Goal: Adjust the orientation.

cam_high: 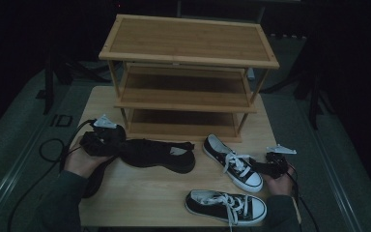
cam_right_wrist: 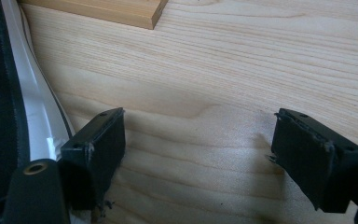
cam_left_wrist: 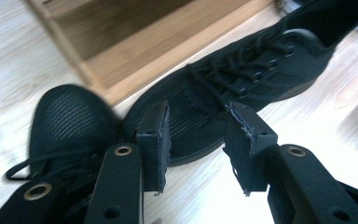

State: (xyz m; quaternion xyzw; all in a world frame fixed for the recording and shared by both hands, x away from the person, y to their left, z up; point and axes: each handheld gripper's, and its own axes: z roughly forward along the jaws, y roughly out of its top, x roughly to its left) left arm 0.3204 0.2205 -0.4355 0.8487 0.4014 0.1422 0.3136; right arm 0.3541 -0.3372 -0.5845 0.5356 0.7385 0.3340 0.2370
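Observation:
A black mesh shoe [cam_high: 162, 154] lies on the wooden table [cam_high: 149, 193] in front of the bamboo shoe rack [cam_high: 188, 43]. My left gripper [cam_high: 118, 144] is at its near end, held in a hand. In the left gripper view its jaws [cam_left_wrist: 200, 144] stand partly apart, pressing on nothing, with that shoe's toe [cam_left_wrist: 200, 102] just beyond them. A second black shoe [cam_left_wrist: 67, 121] lies close at the left, by the rack's foot. My right gripper [cam_high: 262, 164] rests open beside a black-and-white sneaker [cam_high: 234, 164]; its jaws [cam_right_wrist: 198, 154] stand wide over bare wood, the sneaker's white sole [cam_right_wrist: 35, 112] to their left.
Another black-and-white sneaker [cam_high: 227, 205] lies near the table's front edge. The rack has three bare shelves, the lowest [cam_high: 183, 121] sitting on the table. Black cables [cam_high: 48, 150] trail off the table's left side. The rack's base corner [cam_right_wrist: 121, 14] lies beyond the right gripper.

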